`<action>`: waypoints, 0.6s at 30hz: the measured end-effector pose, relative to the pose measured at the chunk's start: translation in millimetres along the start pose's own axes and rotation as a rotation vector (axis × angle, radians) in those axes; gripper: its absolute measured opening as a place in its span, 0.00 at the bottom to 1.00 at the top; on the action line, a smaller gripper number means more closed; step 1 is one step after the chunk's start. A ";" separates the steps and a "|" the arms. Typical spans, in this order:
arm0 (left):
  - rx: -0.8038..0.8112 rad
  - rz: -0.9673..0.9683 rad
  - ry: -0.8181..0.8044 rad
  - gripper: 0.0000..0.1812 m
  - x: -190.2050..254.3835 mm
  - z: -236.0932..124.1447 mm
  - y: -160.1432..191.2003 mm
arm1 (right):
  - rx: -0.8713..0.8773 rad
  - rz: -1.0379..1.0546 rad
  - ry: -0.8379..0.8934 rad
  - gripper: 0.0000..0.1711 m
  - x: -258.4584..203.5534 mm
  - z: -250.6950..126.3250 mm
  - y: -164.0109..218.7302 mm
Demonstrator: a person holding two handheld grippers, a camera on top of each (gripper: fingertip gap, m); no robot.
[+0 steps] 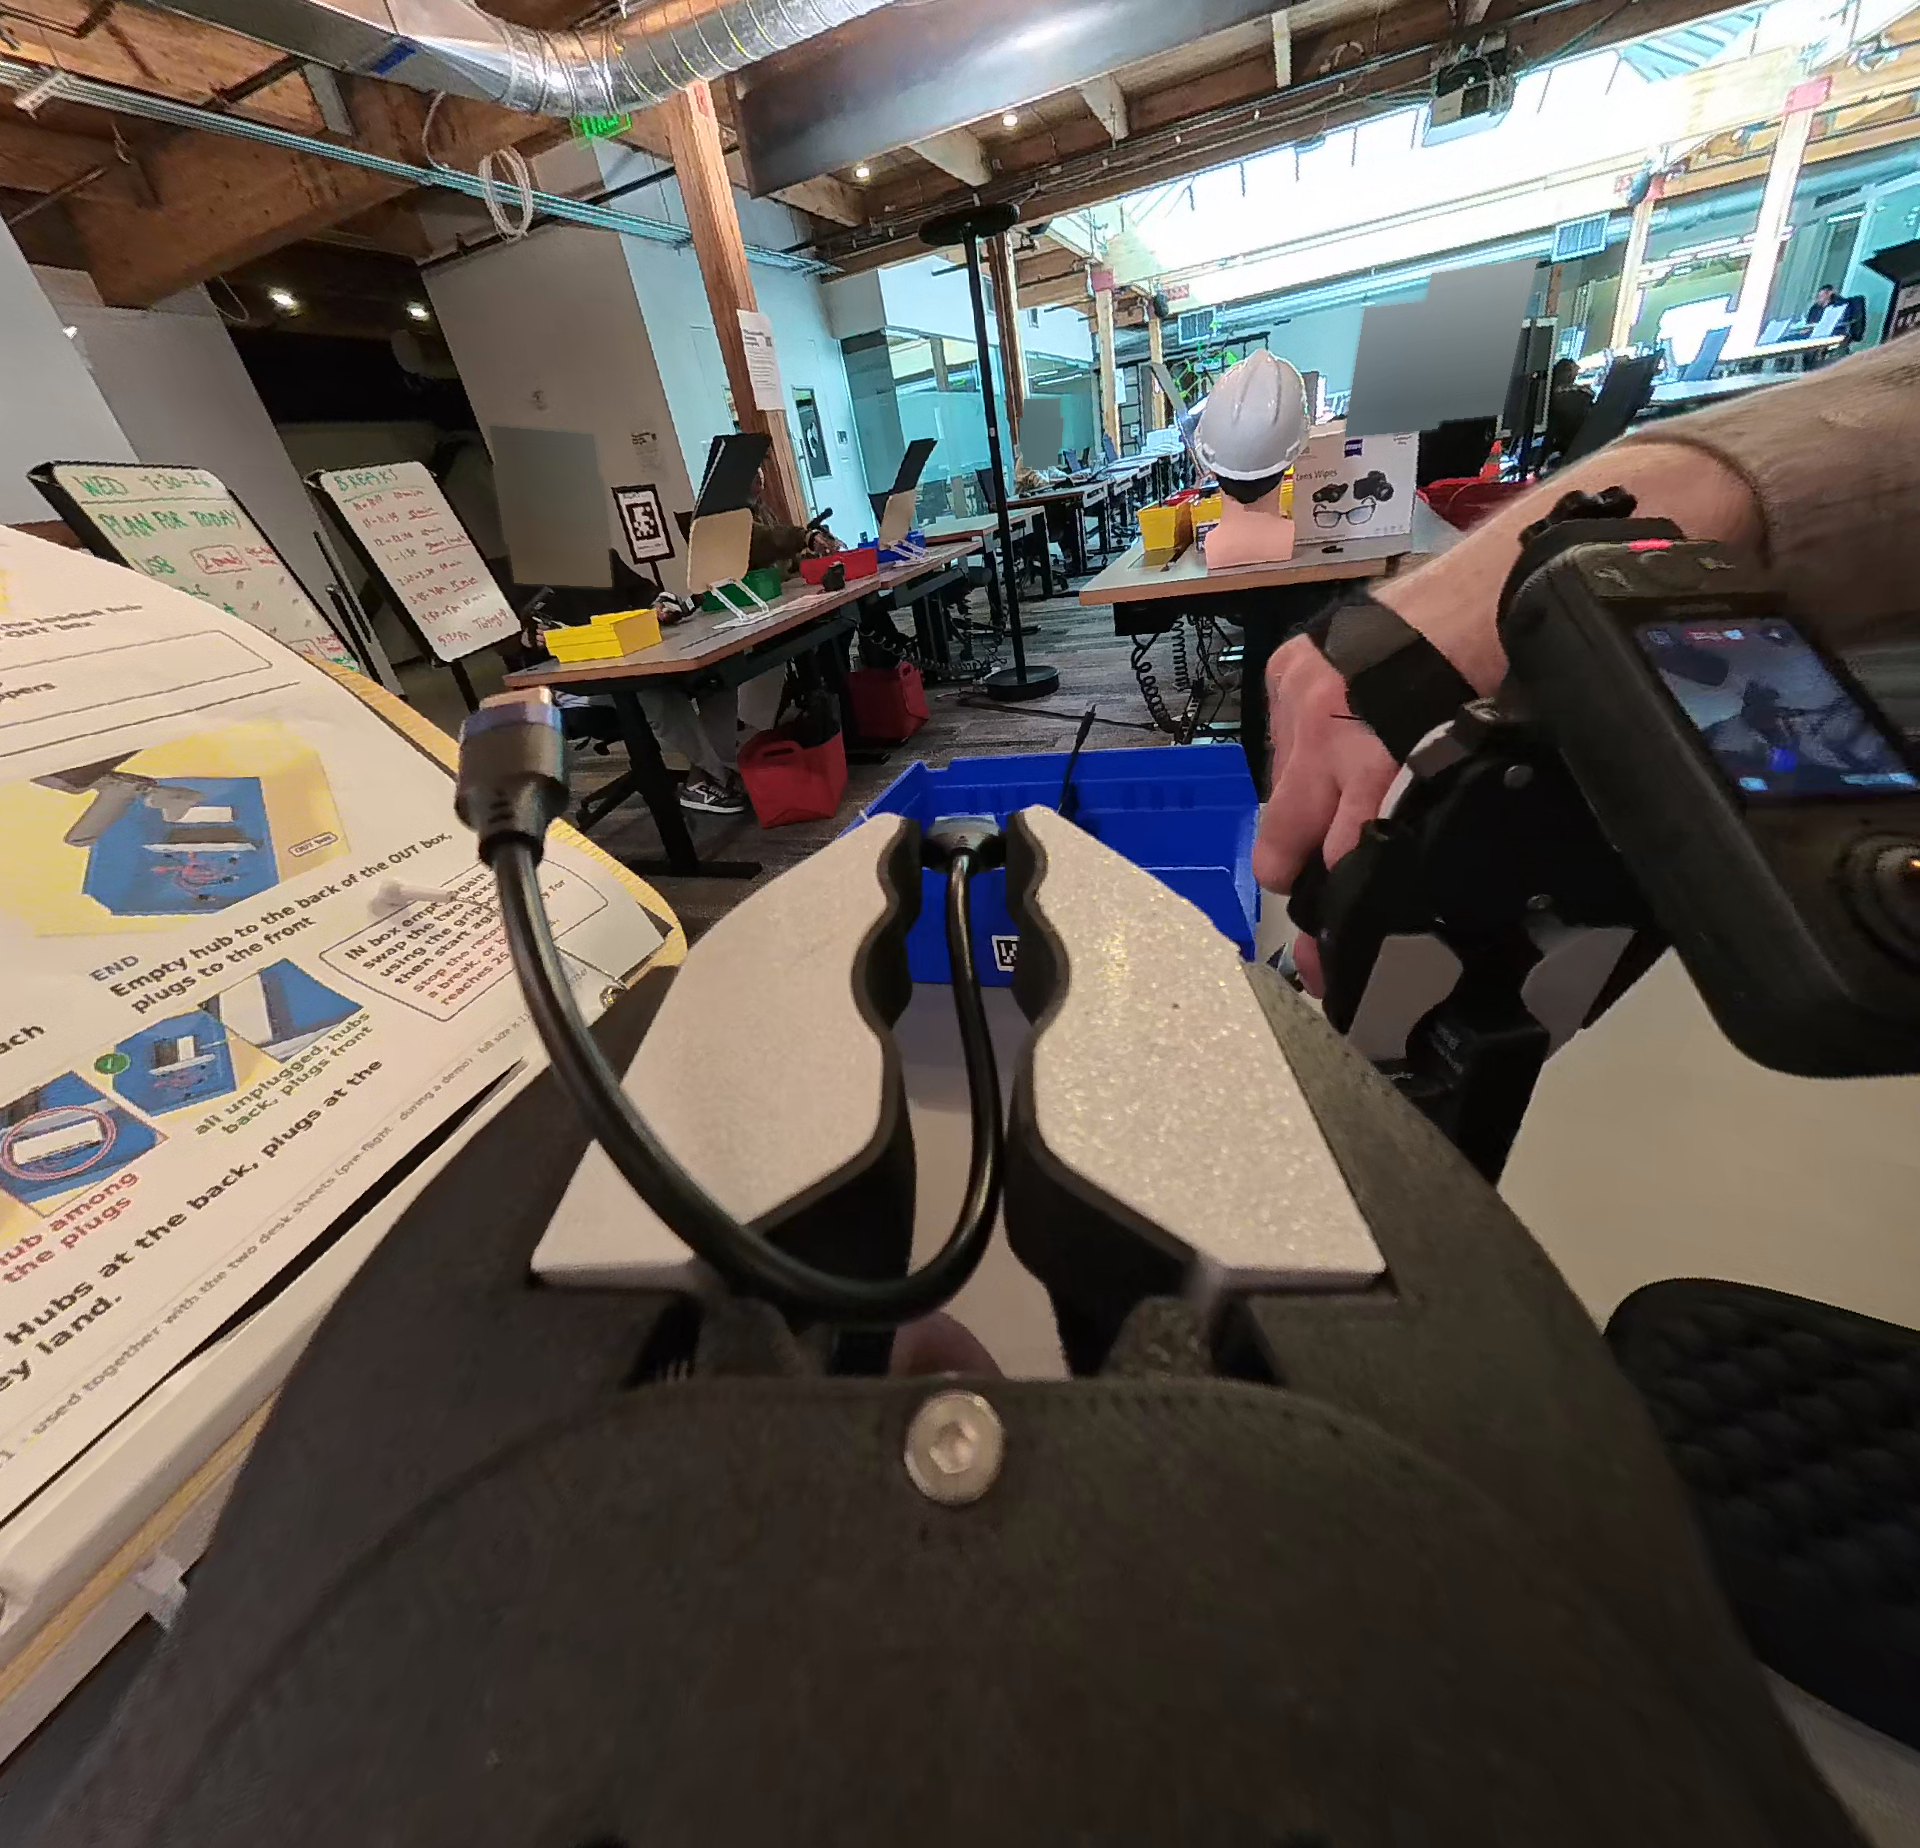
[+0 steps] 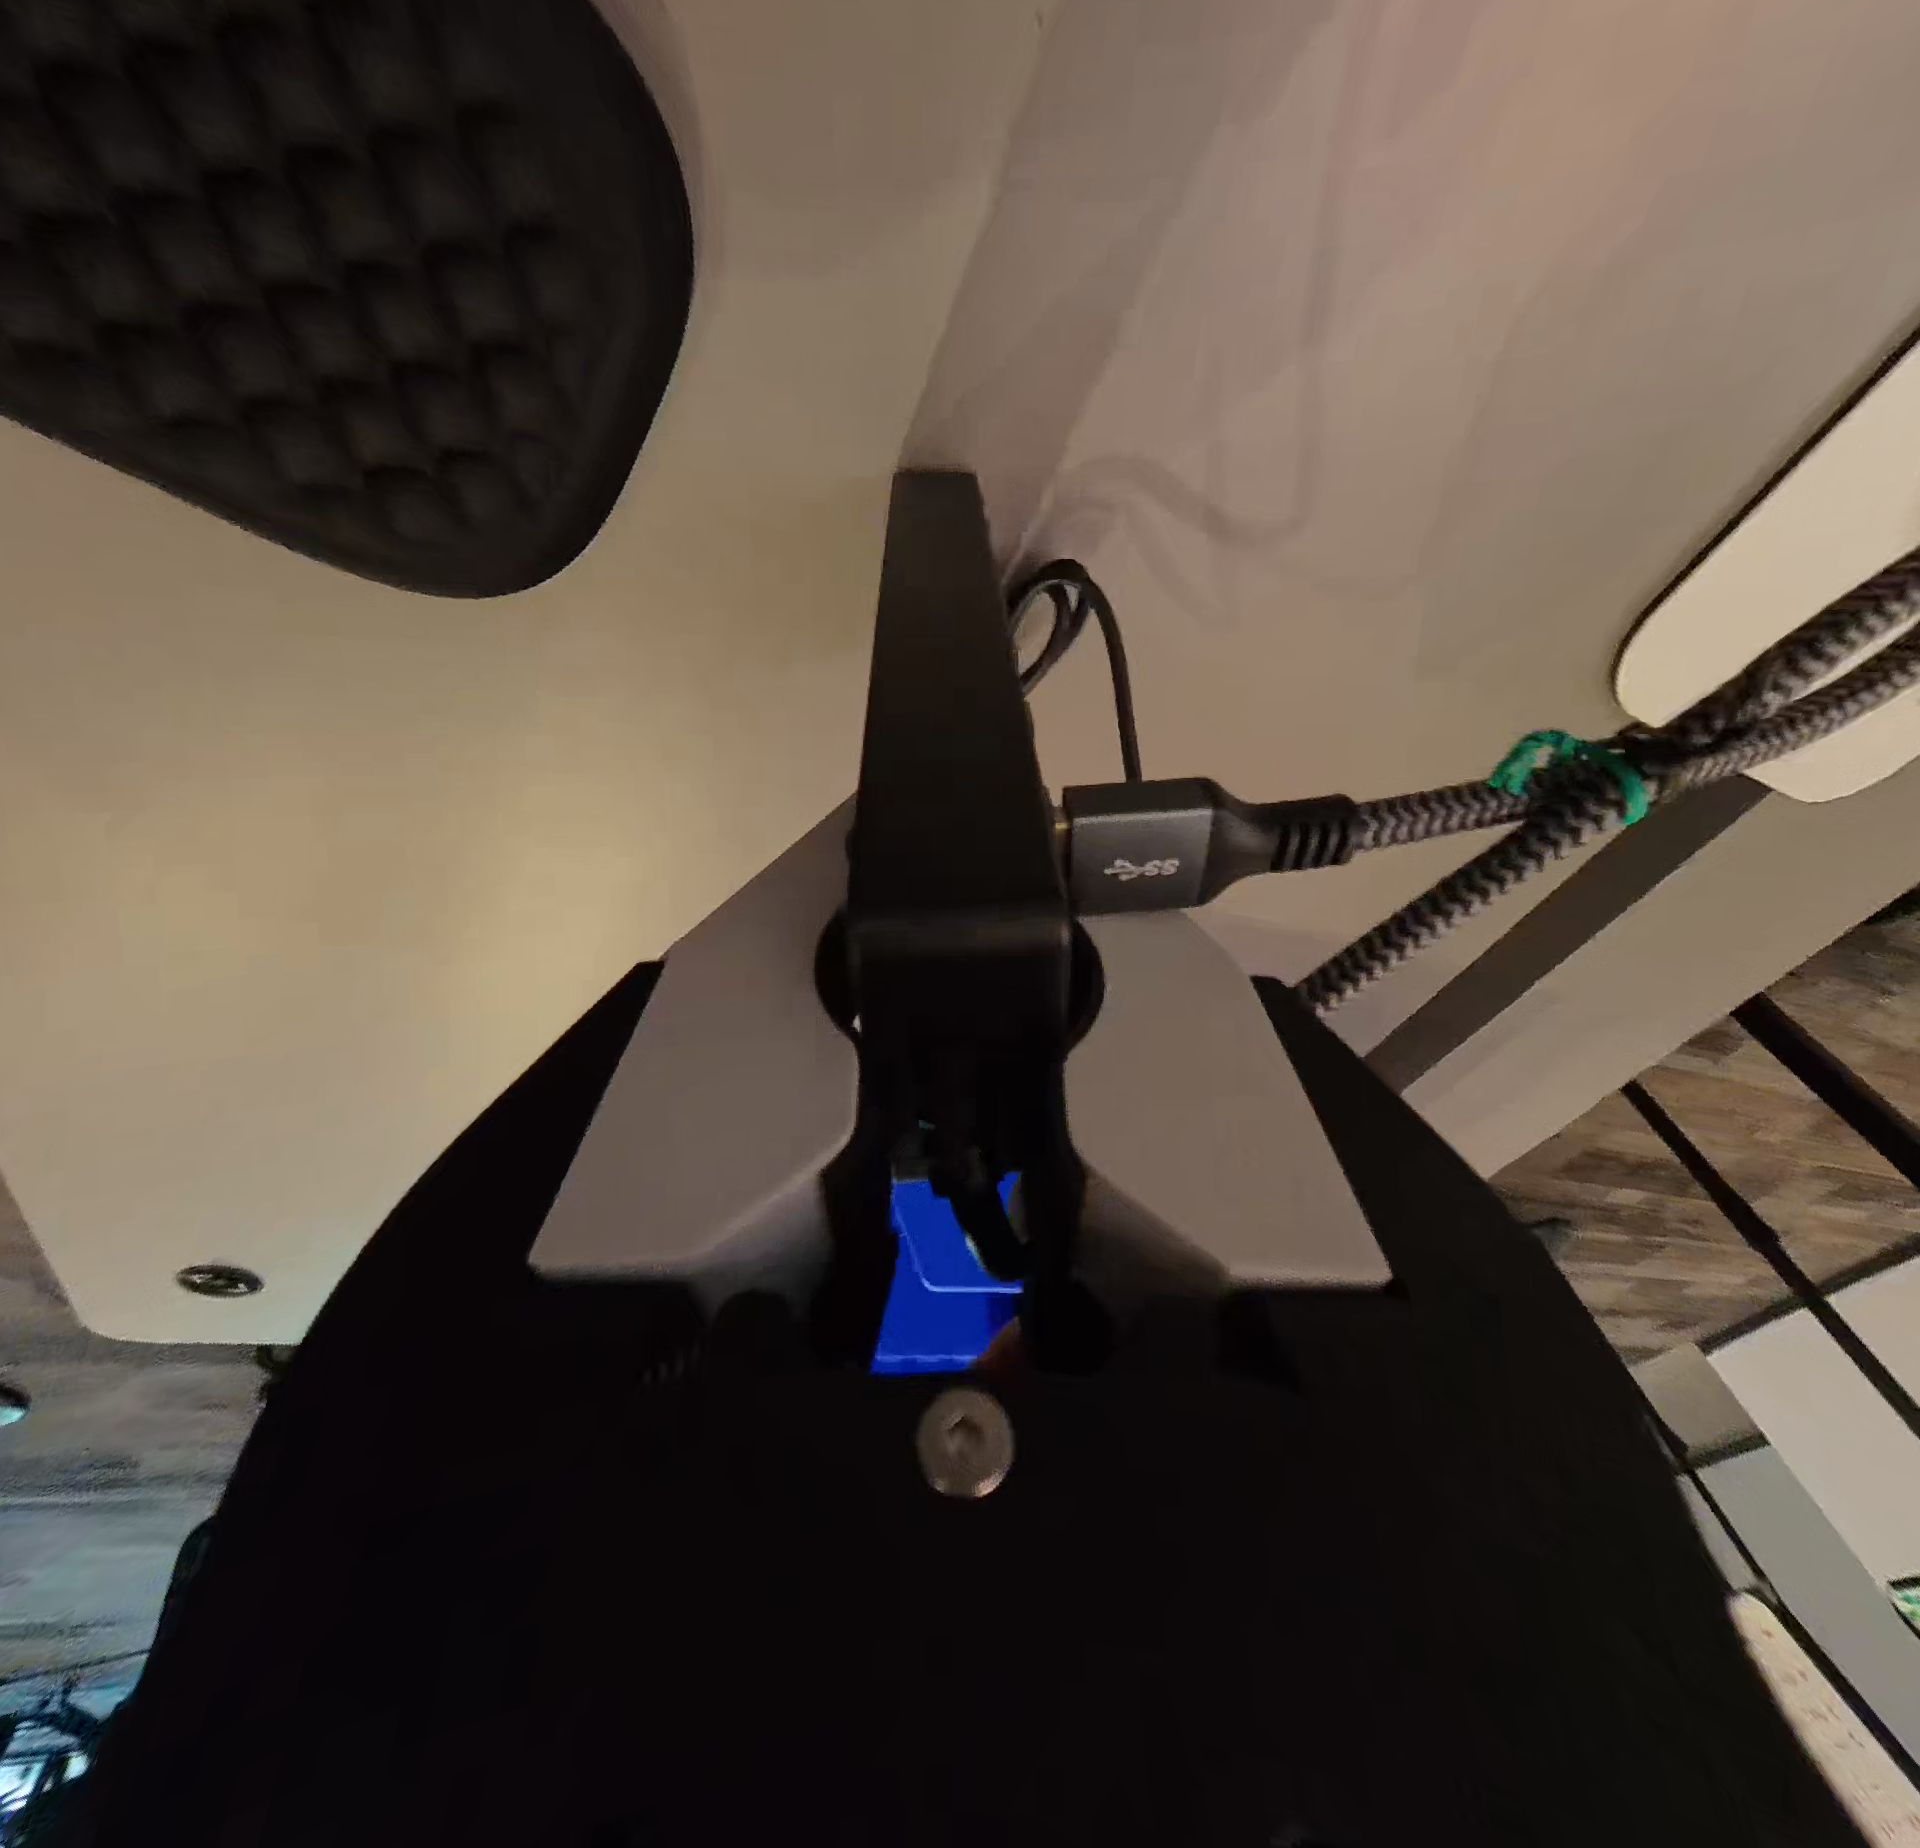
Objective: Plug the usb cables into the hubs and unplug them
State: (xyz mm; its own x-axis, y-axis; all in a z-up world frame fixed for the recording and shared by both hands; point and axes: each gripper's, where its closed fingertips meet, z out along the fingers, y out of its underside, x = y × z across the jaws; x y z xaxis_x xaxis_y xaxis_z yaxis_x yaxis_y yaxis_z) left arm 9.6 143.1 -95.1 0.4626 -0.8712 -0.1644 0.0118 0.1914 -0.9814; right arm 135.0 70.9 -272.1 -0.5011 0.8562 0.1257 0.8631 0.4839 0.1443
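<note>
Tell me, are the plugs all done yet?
Not yet. Done: one braided grey cable is plugged into the black hub. In hand: the right tongs hold that hub; the left tongs grip a short black cable whose free plug sticks up. Left: plugging that one in, then unplugging.

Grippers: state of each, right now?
Left gripper: shut on the short black cable.
Right gripper: shut on the black hub, braided cable plugged in.

Braided cable (image 2: 1132, 848) plugged into upright black hub (image 2: 951, 759).
</note>
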 end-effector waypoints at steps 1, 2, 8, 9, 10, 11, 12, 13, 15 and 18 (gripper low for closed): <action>0.001 0.001 0.001 0.08 -0.3 -0.4 -0.3 | 0.008 0.009 -0.007 0.15 -0.1 0.1 1.6; 0.002 0.002 -0.001 0.08 -0.9 -1.3 -0.9 | 0.017 0.022 -0.002 0.14 1.7 -1.4 4.6; -0.003 -0.003 0.045 0.08 1.4 -5.7 -2.7 | 0.172 0.076 0.045 0.13 9.7 -52.5 13.5; -0.015 -0.005 0.073 0.08 4.9 -5.6 -0.7 | 0.187 0.063 0.067 0.13 10.8 -64.6 13.5; -0.032 -0.010 0.113 0.08 10.2 -5.3 2.1 | 0.198 0.047 0.082 0.13 10.6 -76.5 13.2; -0.044 -0.019 0.155 0.08 15.9 -5.3 4.6 | 0.204 0.032 0.094 0.13 9.6 -87.7 12.7; -0.057 -0.038 0.218 0.08 24.2 -6.0 7.2 | 0.202 0.014 0.112 0.13 9.3 -98.2 12.7; -0.081 -0.066 0.305 0.08 35.8 -7.6 11.0 | 0.194 -0.009 0.127 0.13 7.8 -107.5 12.7; -0.102 -0.092 0.384 0.08 48.5 -8.2 15.7 | 0.181 -0.054 0.145 0.13 2.0 -124.4 10.2; -0.089 -0.123 0.500 0.08 72.2 -7.9 13.8 | 0.177 -0.122 0.156 0.14 -11.5 -143.9 1.3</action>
State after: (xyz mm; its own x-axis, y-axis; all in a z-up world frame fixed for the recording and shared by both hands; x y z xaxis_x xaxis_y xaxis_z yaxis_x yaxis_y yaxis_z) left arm 36.2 79.3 -121.3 -0.0177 -0.9984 -0.0529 -0.0463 0.0537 -0.9975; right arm 132.8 35.6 -132.1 -0.5939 0.7580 0.2696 0.7863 0.6178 -0.0049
